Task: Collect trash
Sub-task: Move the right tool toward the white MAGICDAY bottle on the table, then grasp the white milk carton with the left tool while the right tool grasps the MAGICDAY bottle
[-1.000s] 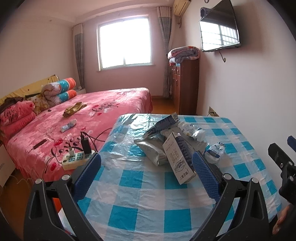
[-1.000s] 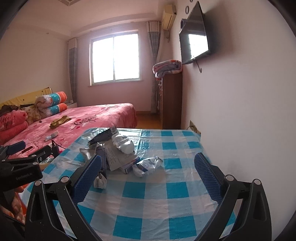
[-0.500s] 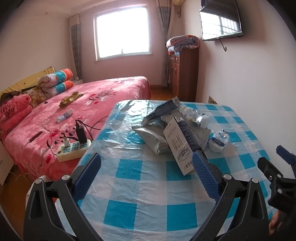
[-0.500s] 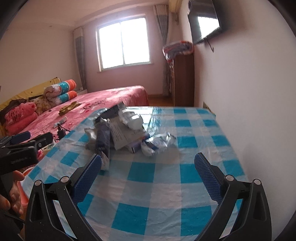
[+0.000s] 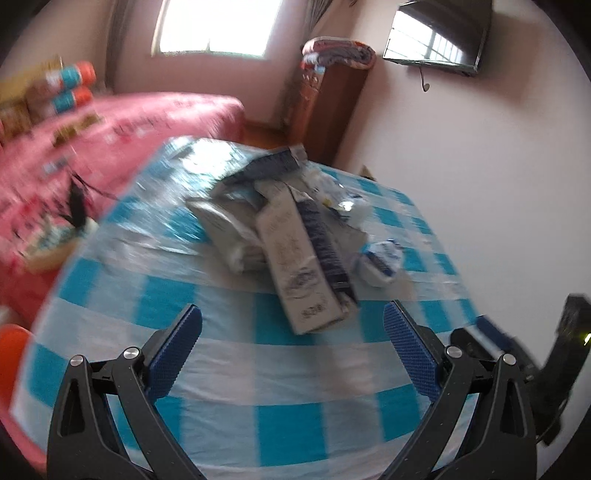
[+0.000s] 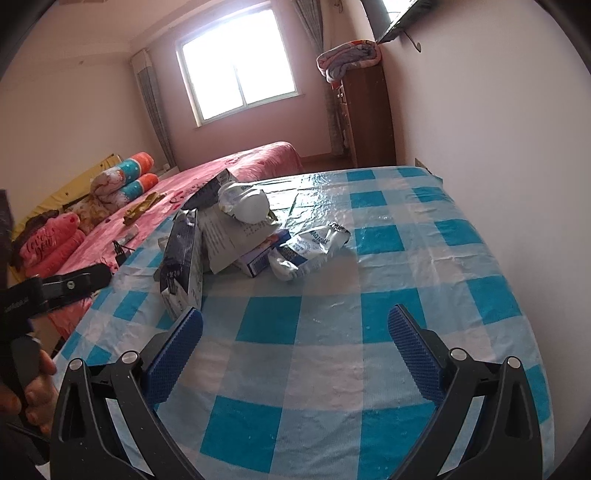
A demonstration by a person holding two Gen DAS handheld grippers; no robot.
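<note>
Left wrist view first: the left gripper [image 5: 291, 349] is spread wide with nothing between its blue pads, hanging over the blue-and-white checked tablecloth [image 5: 258, 369]. The trash pile [image 5: 280, 221] sits just ahead of it toward the middle of the table, with a flattened grey-white carton [image 5: 295, 266] sticking out closest to the fingers, a silver foil bag [image 5: 225, 229] on its left and a crumpled white-and-blue wrapper [image 5: 380, 258] on its right. This shot is pretty motion-blurred, so the small print is unreadable. The pink bed [image 5: 110, 140] is off to the left and a TV [image 5: 439, 33] hangs on the wall. Right wrist view: the right gripper [image 6: 295, 343] is also wide apart and empty above the cloth, with the same pile [image 6: 236, 221] ahead and to its left. The carton [image 6: 183, 258] stands on edge right by the left finger, and the crumpled wrapper [image 6: 310, 247] lies beside a small blue box [image 6: 258, 256]. A hand [image 6: 33, 391] holding the other gripper shows at the left edge.
</note>
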